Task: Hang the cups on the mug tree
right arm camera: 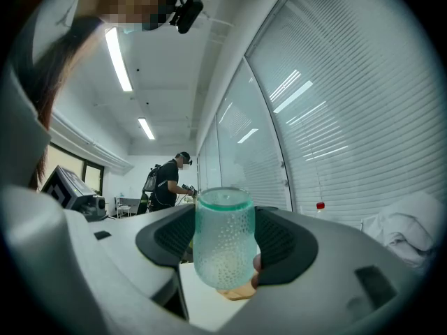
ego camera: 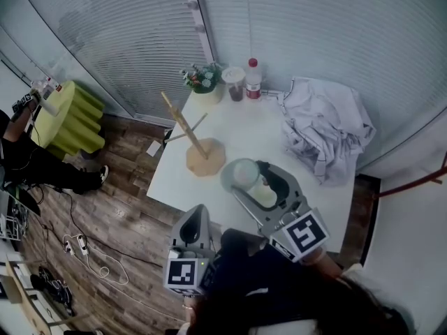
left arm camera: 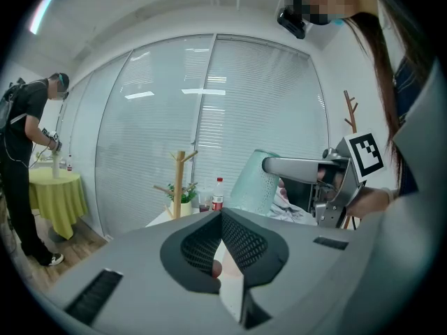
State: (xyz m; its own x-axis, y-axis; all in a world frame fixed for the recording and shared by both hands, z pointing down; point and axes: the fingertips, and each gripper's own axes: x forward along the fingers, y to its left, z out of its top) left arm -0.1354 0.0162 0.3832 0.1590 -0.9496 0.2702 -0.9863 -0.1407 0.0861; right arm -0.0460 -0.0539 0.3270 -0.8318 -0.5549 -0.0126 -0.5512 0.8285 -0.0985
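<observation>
A pale green dimpled cup (right arm camera: 223, 239) is clamped between the jaws of my right gripper (right arm camera: 225, 246). In the head view that cup (ego camera: 243, 173) hangs over the white table (ego camera: 258, 135), just right of the wooden mug tree (ego camera: 190, 132), whose pegs are bare. From the left gripper view the cup (left arm camera: 260, 183) shows tilted, mouth down, in the right gripper (left arm camera: 314, 169). My left gripper (ego camera: 195, 218) hovers at the table's near edge, shut with nothing in it; its pads (left arm camera: 237, 239) meet in its own view.
At the table's far edge stand a potted plant (ego camera: 202, 81), a lidded plastic cup (ego camera: 233, 84) and a red-capped bottle (ego camera: 253, 79). Crumpled white cloth (ego camera: 325, 128) covers the right side. A person (ego camera: 28, 162) stands beside a green-draped table (ego camera: 66, 117); cables (ego camera: 84, 246) lie on the floor.
</observation>
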